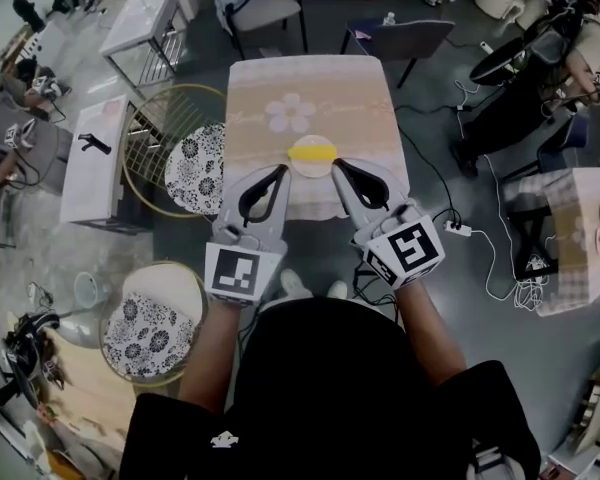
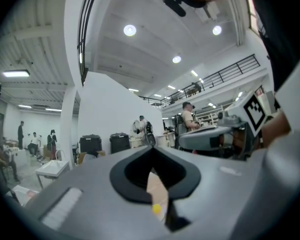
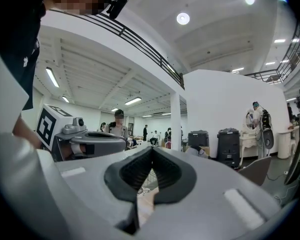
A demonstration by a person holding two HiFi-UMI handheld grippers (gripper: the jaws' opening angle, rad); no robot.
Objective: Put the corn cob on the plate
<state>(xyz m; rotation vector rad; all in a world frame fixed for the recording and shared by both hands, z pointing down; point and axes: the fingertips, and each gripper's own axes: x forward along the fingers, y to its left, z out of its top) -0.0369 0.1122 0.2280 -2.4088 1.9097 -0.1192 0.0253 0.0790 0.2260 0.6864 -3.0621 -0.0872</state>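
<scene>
We see the yellow corn cob (image 1: 311,152) lying across the small pale round plate (image 1: 310,170), in the near half of the beige cloth-covered surface (image 1: 360,98). Our left gripper (image 1: 282,172) and right gripper (image 1: 337,165) flank the plate, their jaws closed on nothing. Open cloth runs beyond the plate to the far edge. Close beside the left edge, a gold wire basket (image 1: 177,89) holds a black-and-white patterned cushion (image 1: 195,168).

The cob (image 1: 311,152) is short and yellow. It lies flat and crosswise on the plate (image 1: 311,170). The plate is small, round and pale, and rests near the front edge of the table (image 1: 350,98).
</scene>
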